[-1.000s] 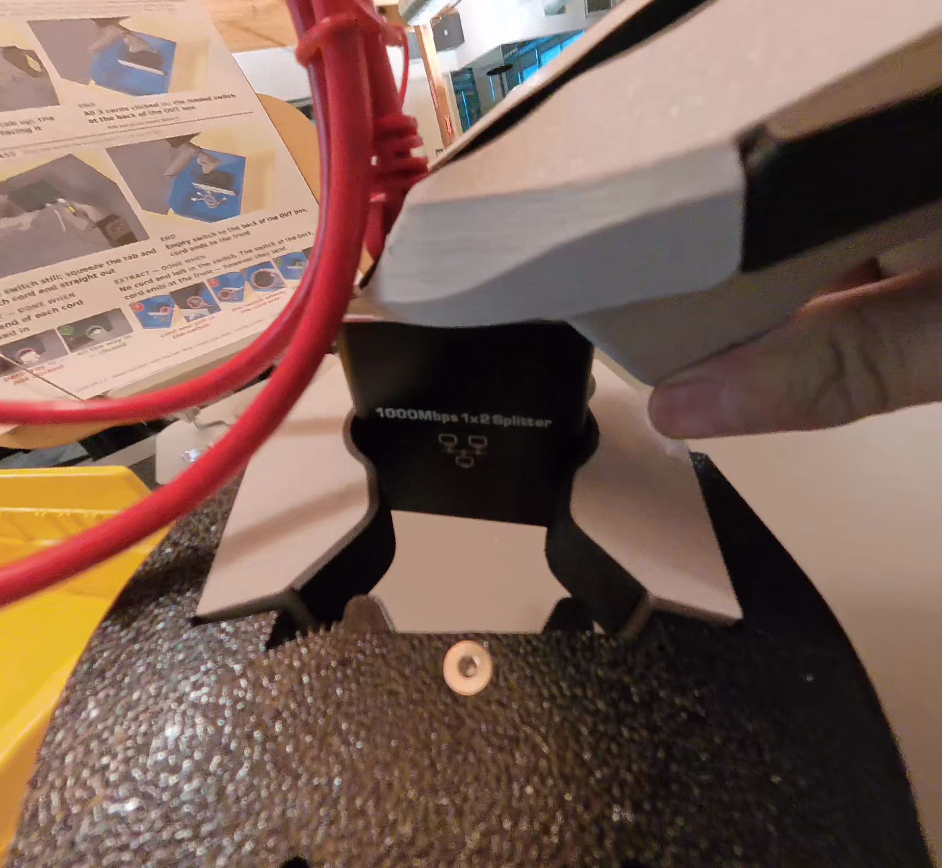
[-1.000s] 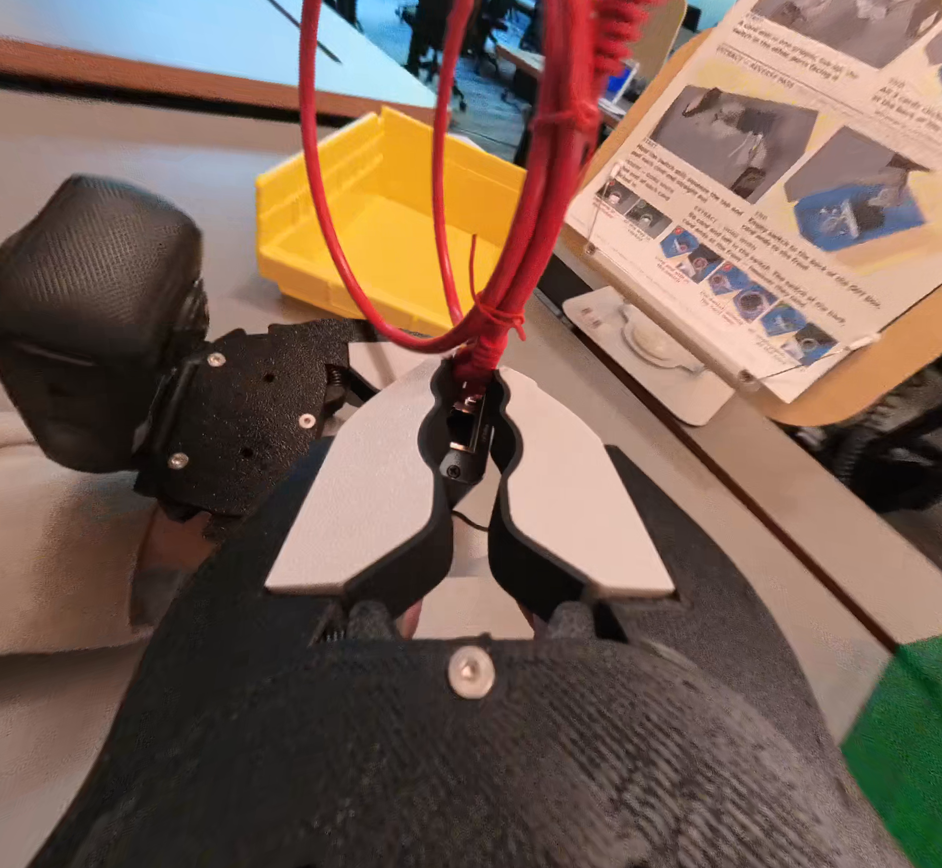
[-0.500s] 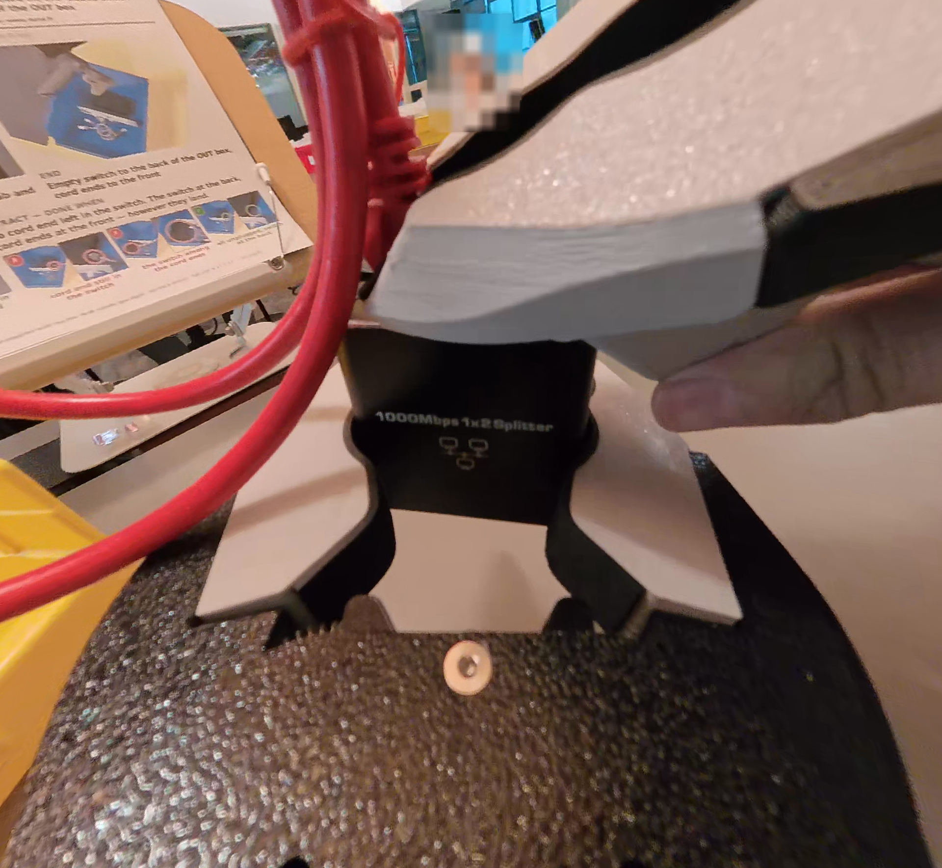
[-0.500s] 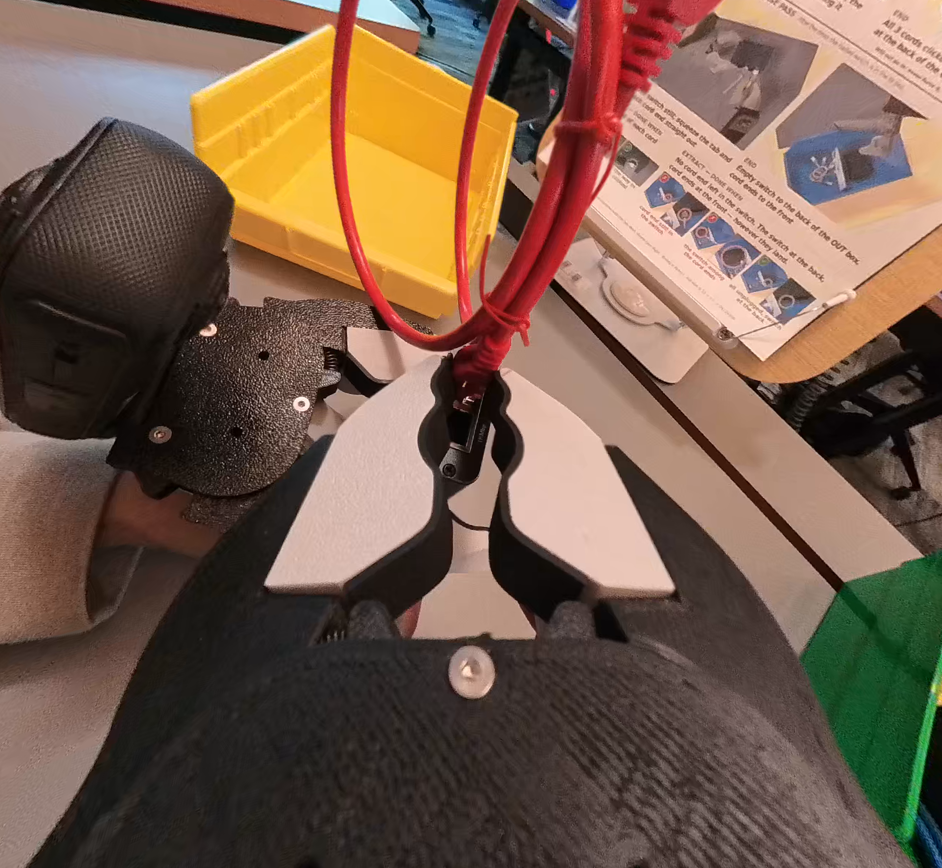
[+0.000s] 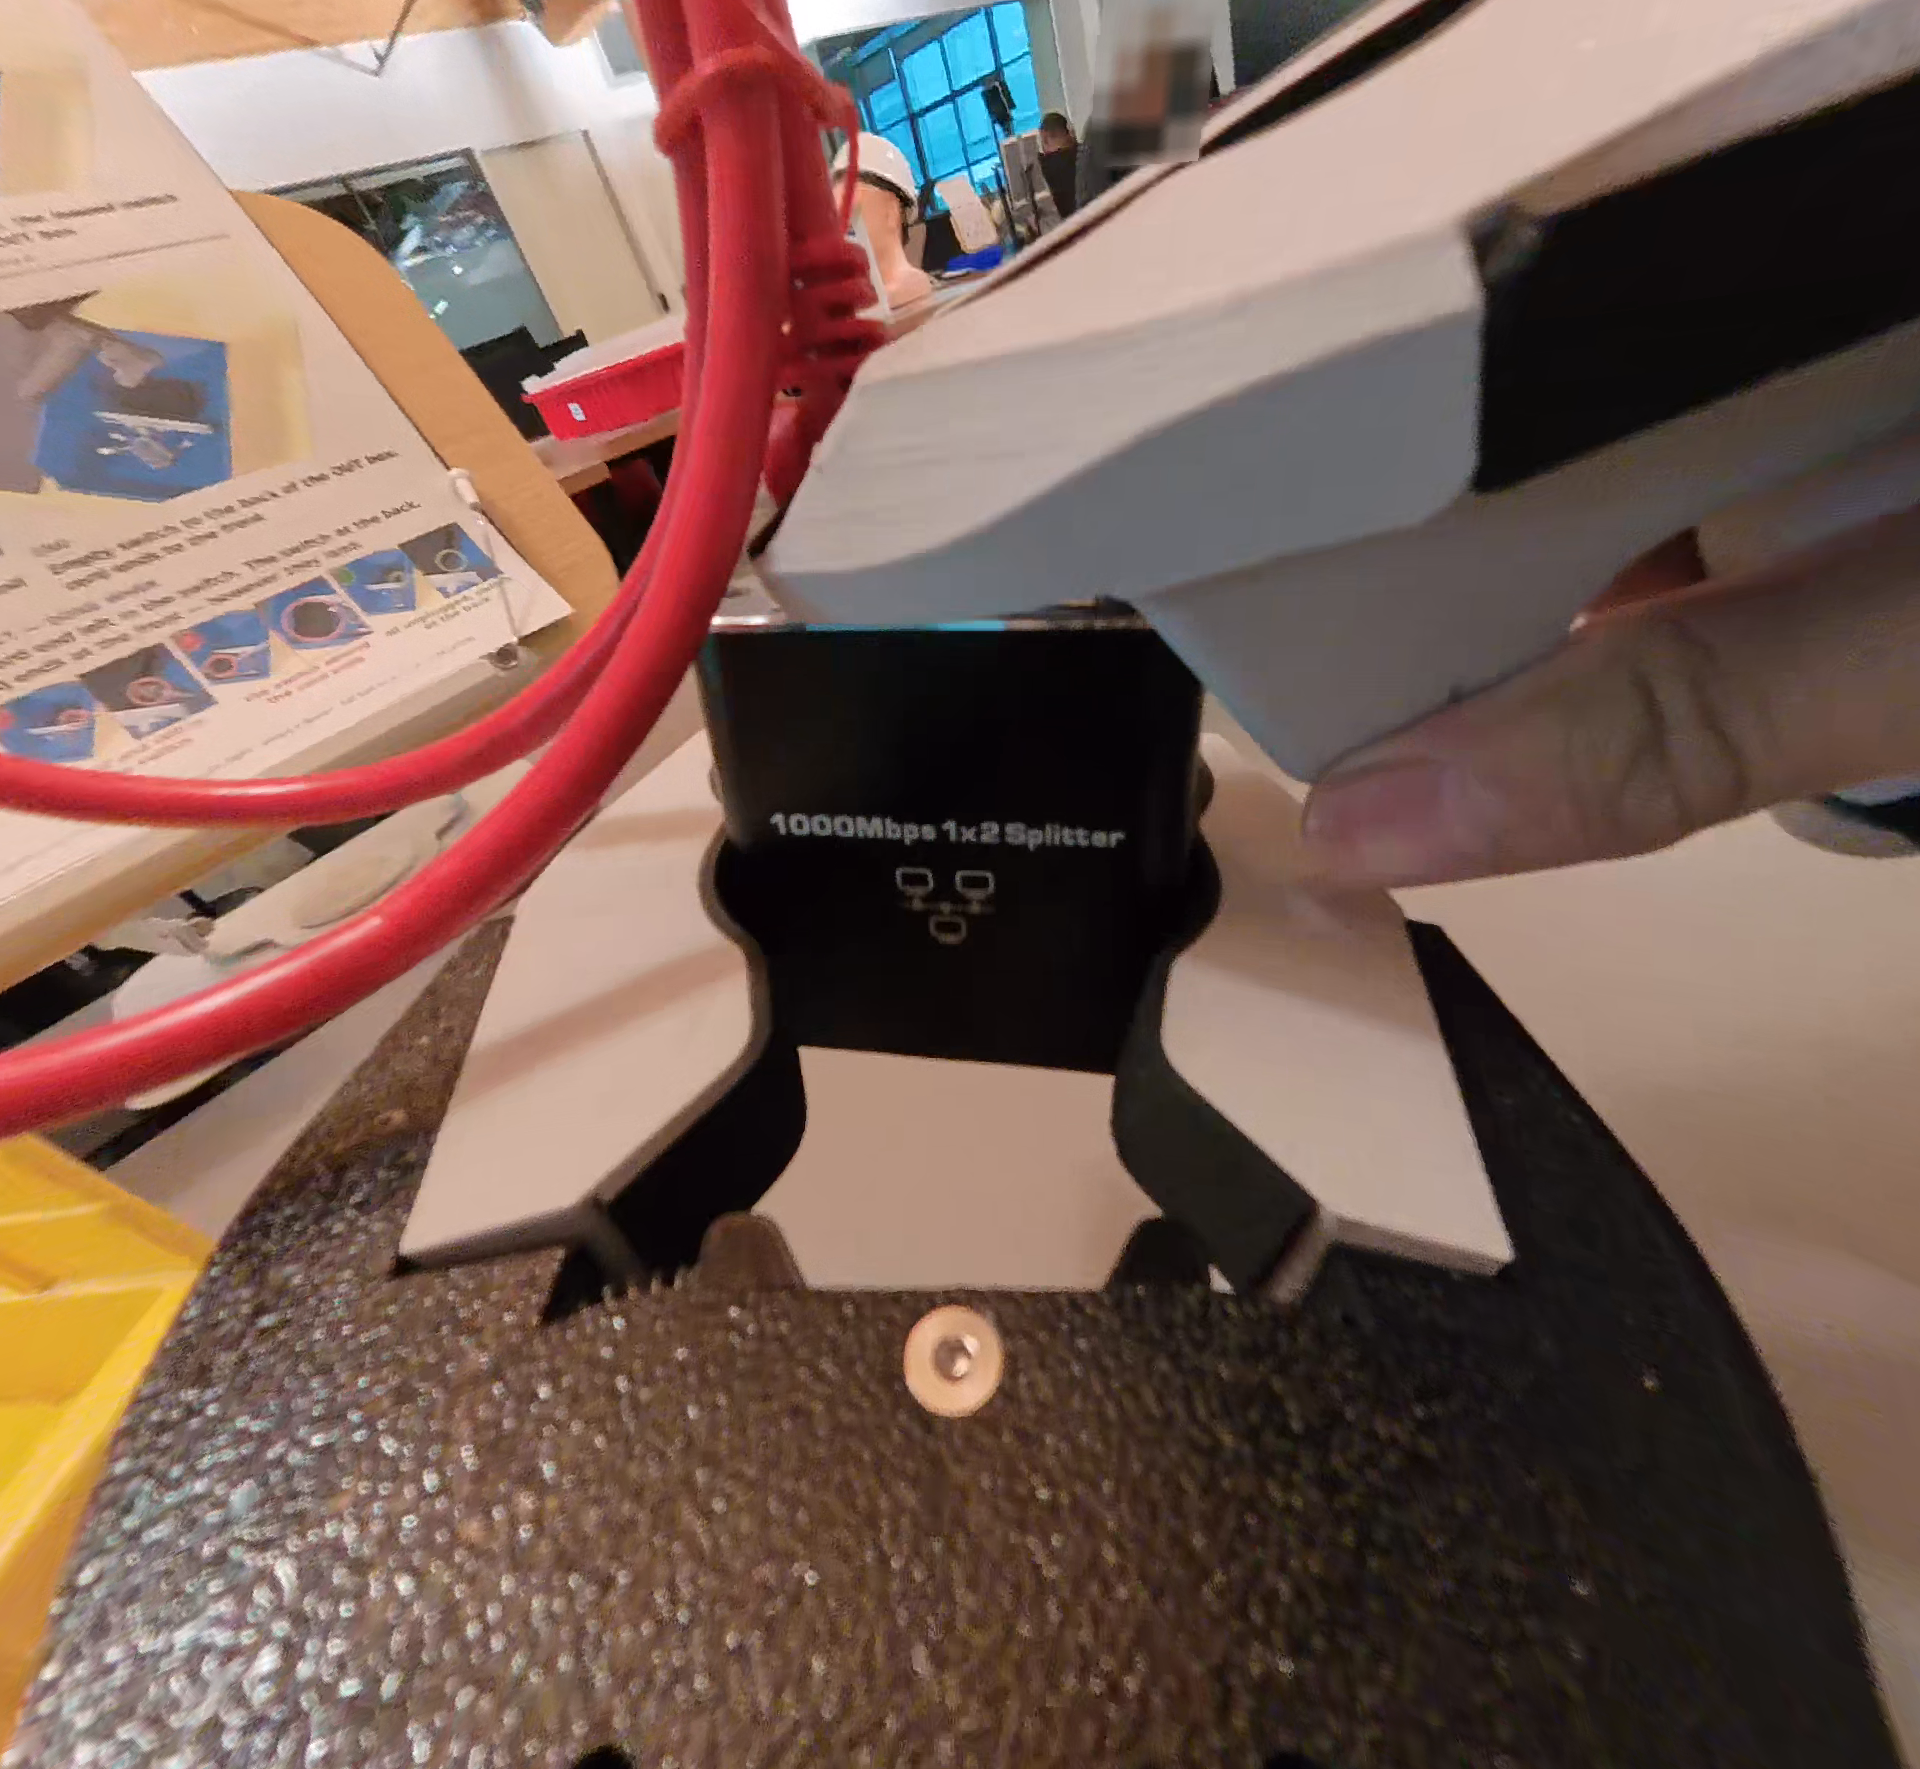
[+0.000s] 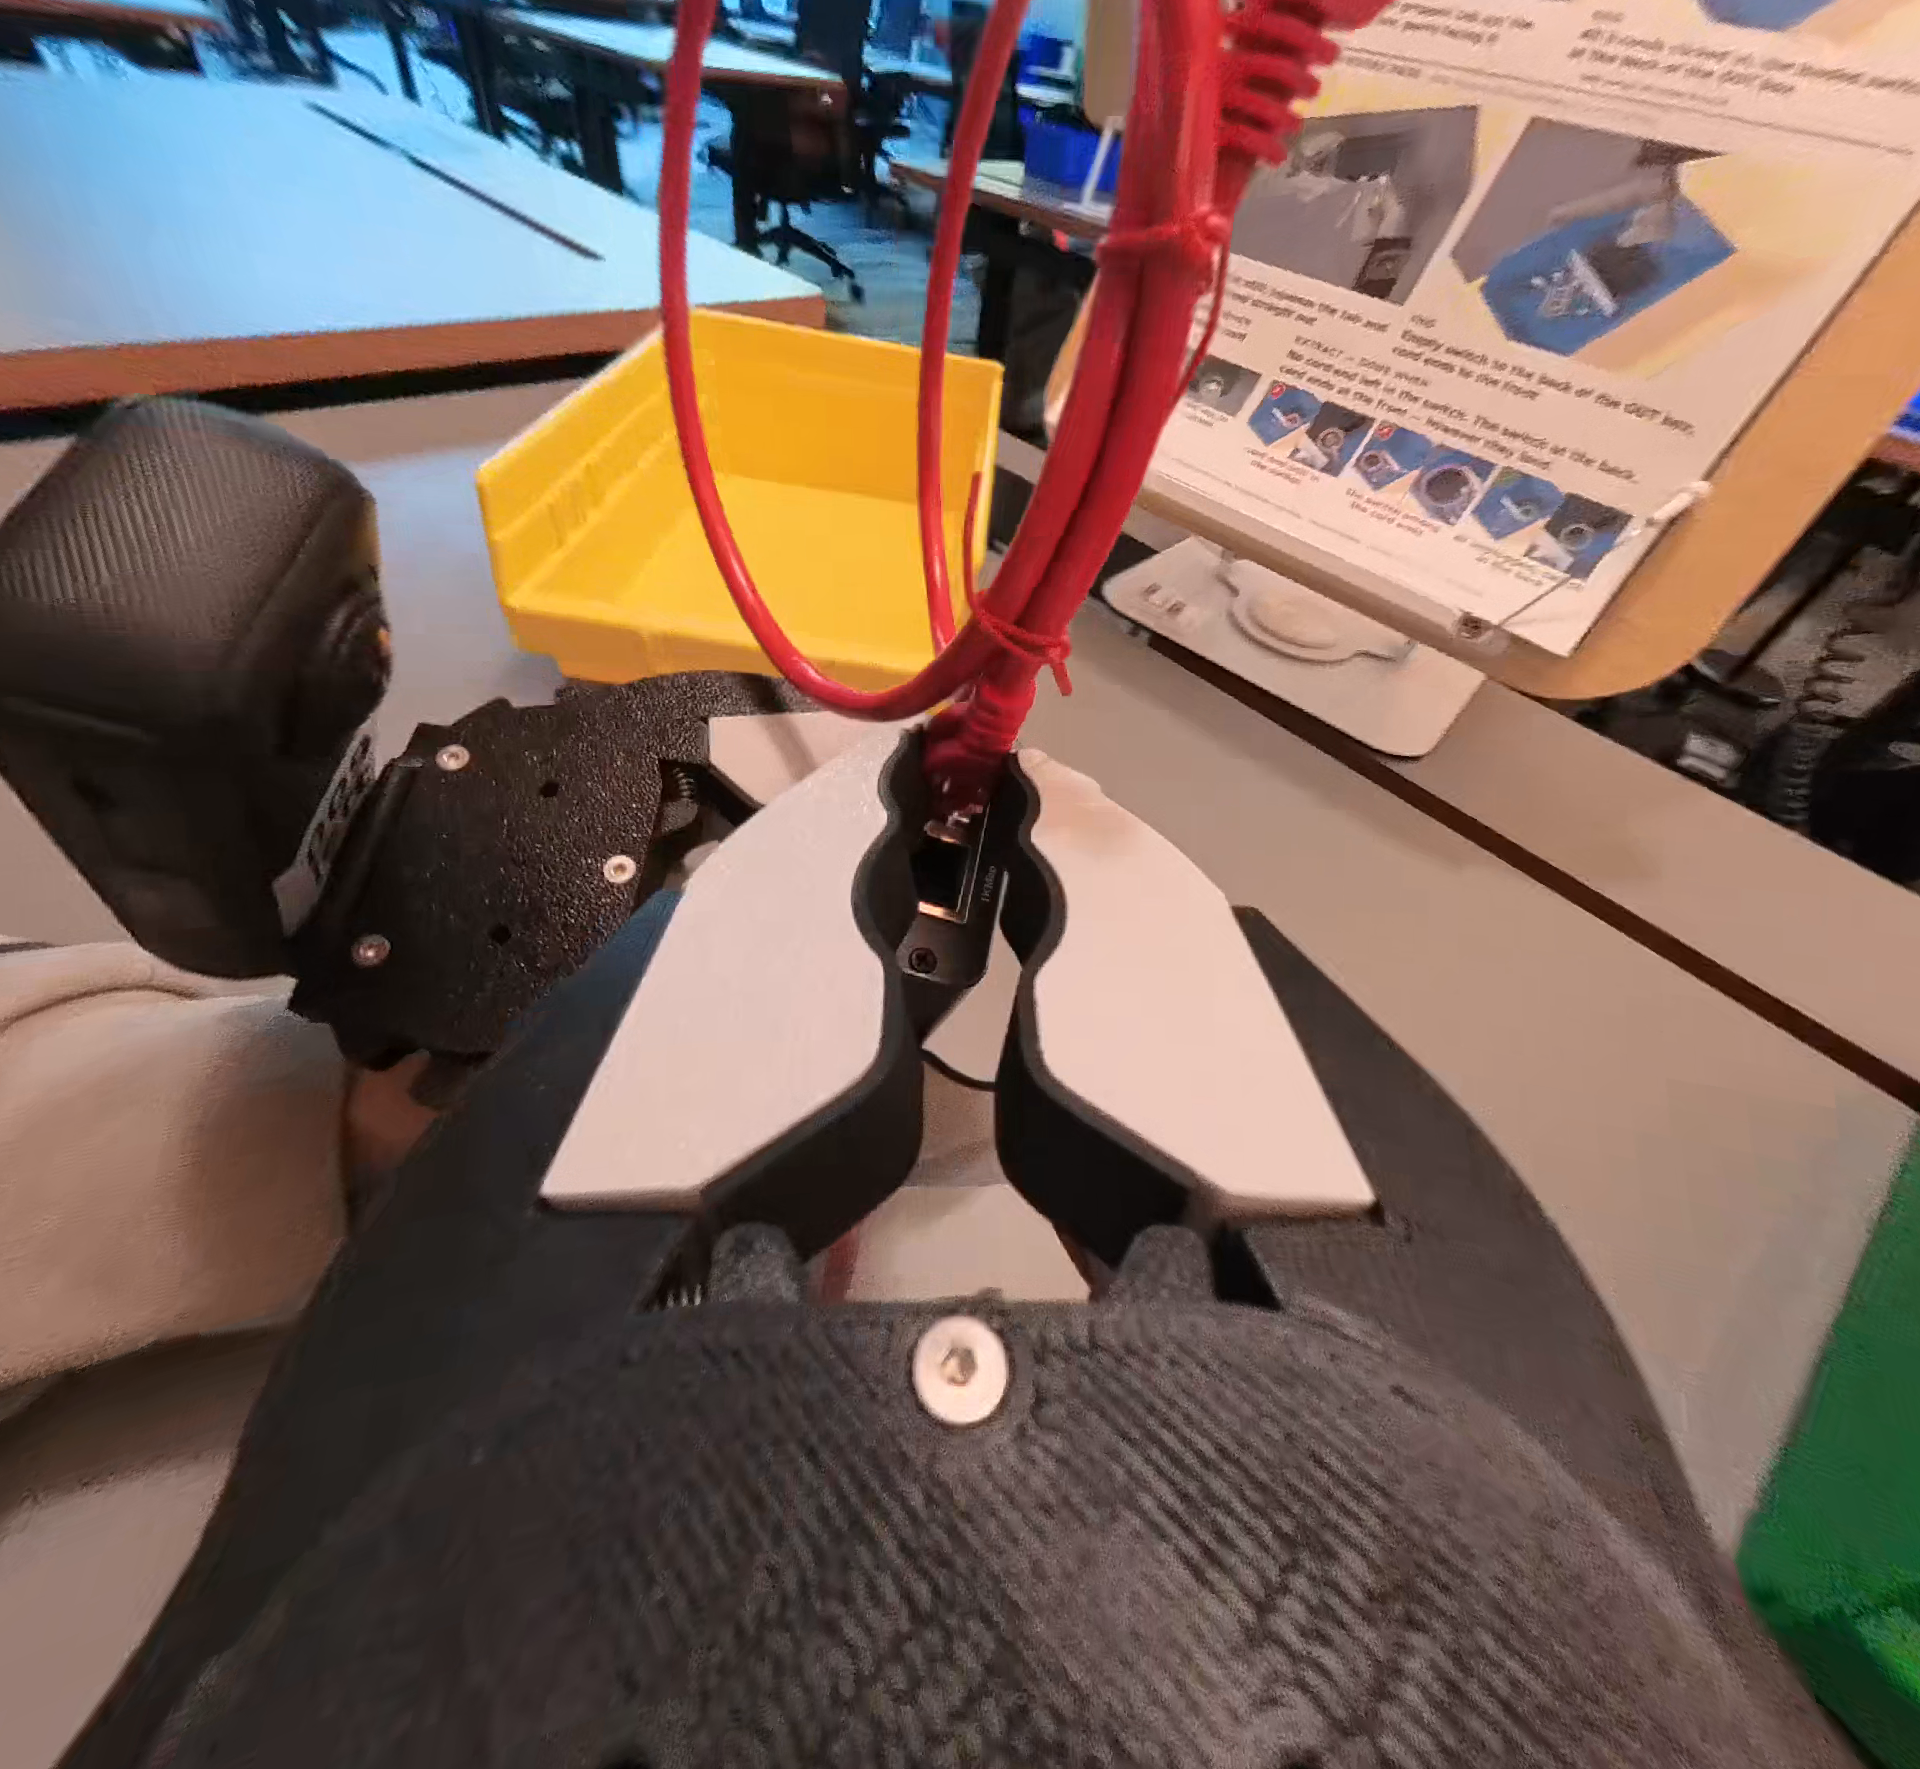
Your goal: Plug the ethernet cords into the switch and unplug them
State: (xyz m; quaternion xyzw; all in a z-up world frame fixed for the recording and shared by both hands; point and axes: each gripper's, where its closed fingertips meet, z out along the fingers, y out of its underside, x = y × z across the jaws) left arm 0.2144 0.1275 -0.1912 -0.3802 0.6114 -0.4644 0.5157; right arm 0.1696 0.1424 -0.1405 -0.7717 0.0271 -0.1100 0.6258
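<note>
Tabletop (image 6: pixel 1558 1044): one switch (image 5: pixel 951 784), one cord (image 5: pixel 717 431).

Switch (image 5: pixel 951 815): glossy black, white print and icon. Ethernet cord (image 6: pixel 1081 514): red throughout, red tie. Bin (image 6: pixel 748 514): solid yellow. Left gripper (image 5: pixel 951 898): pale grey fingers, black speckled body. Counter (image 6: pixel 1507 1044): plain grey, dark edge strip.

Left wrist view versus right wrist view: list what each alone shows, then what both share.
Left only: the switch with its labelled top face, clamped in the left gripper, and a person's fingertip. Right only: the switch's empty port, the right gripper pinching the red cord at its plug, a green bin. Both: red cord, yellow bin, instruction sheet.
</note>
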